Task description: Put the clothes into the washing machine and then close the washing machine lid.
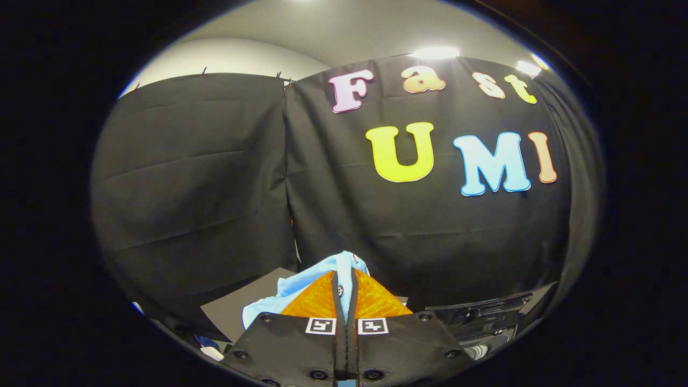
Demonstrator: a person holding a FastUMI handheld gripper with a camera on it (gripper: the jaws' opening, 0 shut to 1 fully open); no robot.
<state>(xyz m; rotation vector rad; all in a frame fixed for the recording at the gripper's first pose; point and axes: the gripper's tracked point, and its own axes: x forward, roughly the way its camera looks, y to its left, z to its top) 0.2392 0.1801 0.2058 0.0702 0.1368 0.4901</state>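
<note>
I can read no text, brand or number on anything here. My claw (344, 290) carries two small square coded marker tags (346, 325), one on each finger base; they show a black-and-white pattern, not letters. My fingers press together on the light blue cloth (301, 290).

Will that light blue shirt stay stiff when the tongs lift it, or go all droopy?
Probably droopy: the light blue shirt bunches in soft folds around the tongs, which are shut on it. It likely weighs little, since a thin pinch holds it up. Loose parts may dangle and snag.
</note>
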